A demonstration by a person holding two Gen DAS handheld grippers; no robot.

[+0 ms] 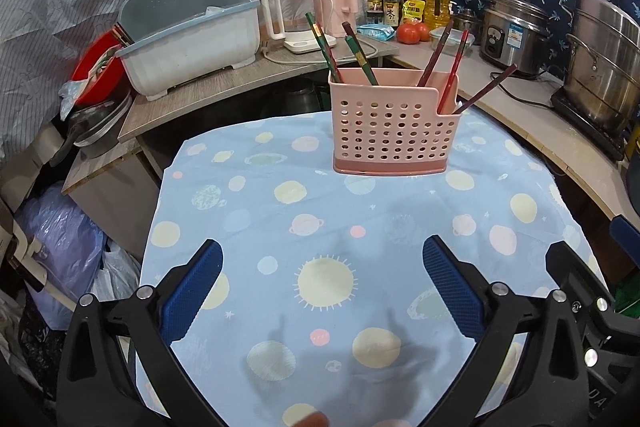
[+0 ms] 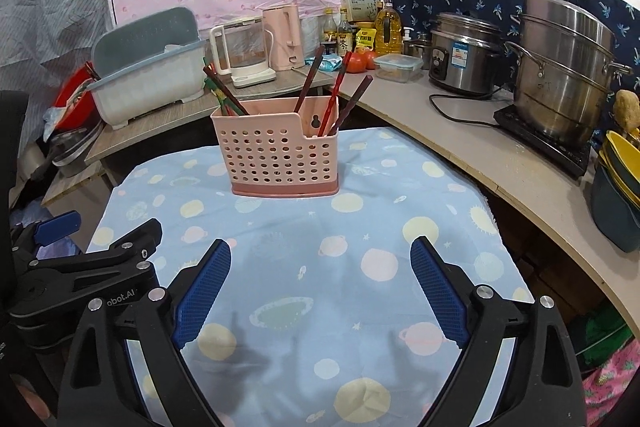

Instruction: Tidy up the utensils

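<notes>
The chopsticks' [image 1: 362, 57] lower ends (green and red alike) are hidden inside the pink holder [image 1: 394, 131].

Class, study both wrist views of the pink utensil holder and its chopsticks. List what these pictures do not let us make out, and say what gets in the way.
- Lower ends of the chopsticks: hidden behind the pink utensil holder wall, both views.
- Holder's inner divider: hidden by its front wall.
- Bottle labels: too small, both views.
- Dish rack contents: blocked by its walls and lid.
- Both open grippers, left and right: cut off by the bottom edge.

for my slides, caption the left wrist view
Open left gripper faces a pink utensil holder of chopsticks.
</notes>
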